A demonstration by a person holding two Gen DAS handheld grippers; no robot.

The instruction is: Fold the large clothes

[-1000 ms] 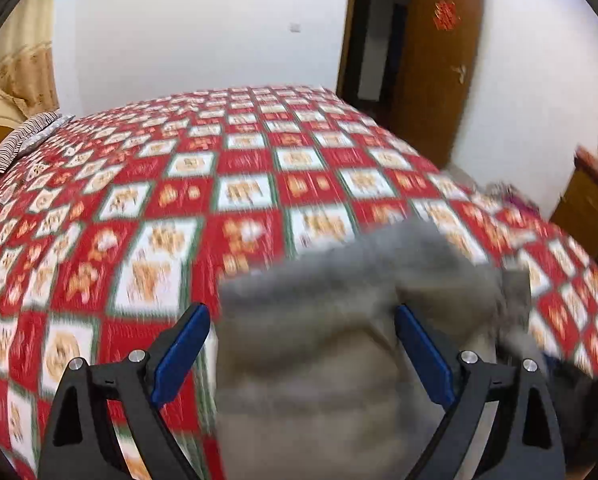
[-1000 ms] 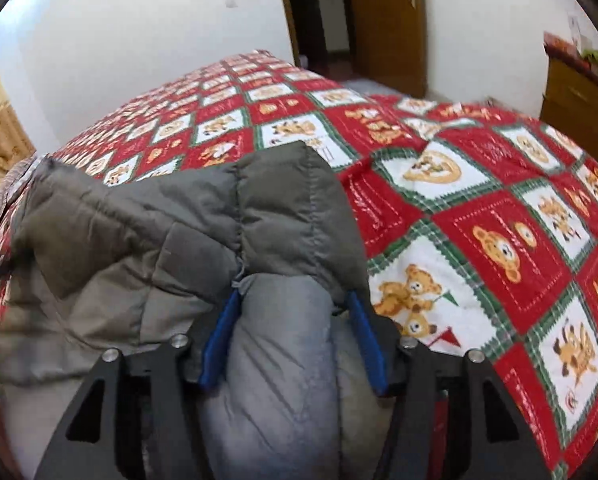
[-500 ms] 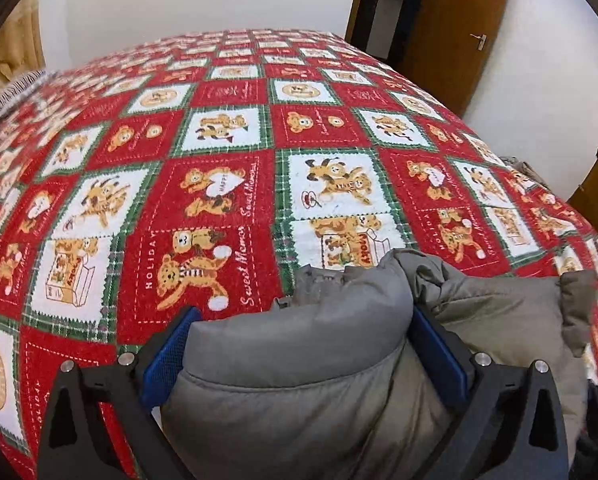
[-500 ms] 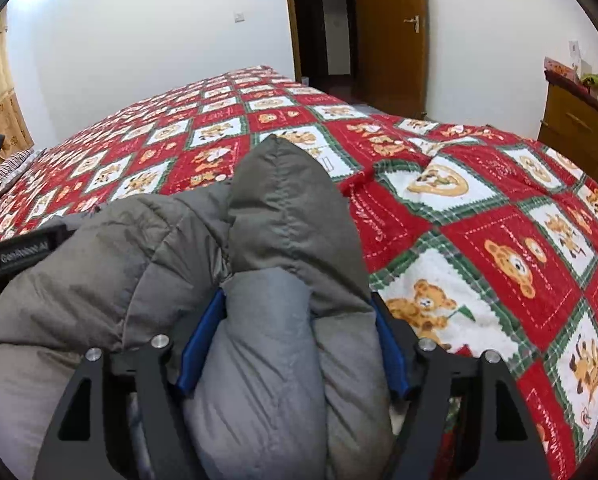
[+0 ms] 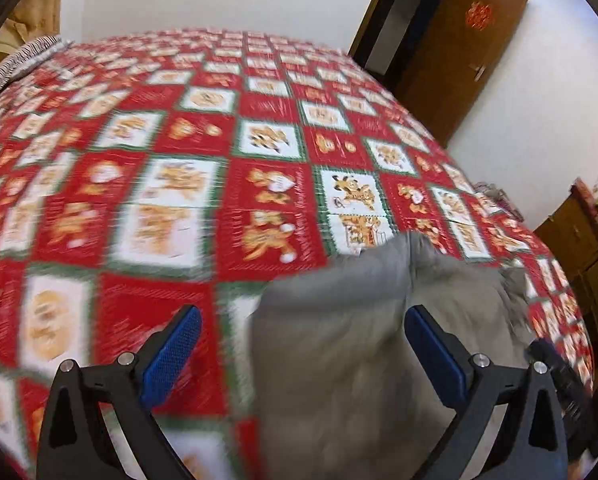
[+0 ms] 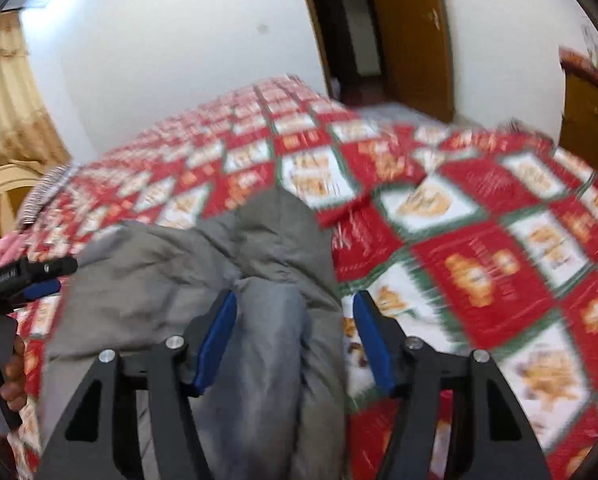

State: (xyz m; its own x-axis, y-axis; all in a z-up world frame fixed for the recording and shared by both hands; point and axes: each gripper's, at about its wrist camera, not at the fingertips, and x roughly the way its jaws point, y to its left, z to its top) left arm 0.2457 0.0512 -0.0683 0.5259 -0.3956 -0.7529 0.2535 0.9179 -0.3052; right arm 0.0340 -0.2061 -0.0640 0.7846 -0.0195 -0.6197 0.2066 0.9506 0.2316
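1. The left gripper [image 5: 299, 344] stood spread wide, the grey padded jacket [image 5: 363, 344] lying on the bedspread [image 5: 171, 184] between its fingers.
2. Only the right view showed the right gripper [image 6: 295, 334], parted, unclamped around a jacket fold.

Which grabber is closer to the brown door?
Right. The right gripper is on the jacket's door-side end, toward the brown door. The left gripper is farther over, toward the striped pillow.
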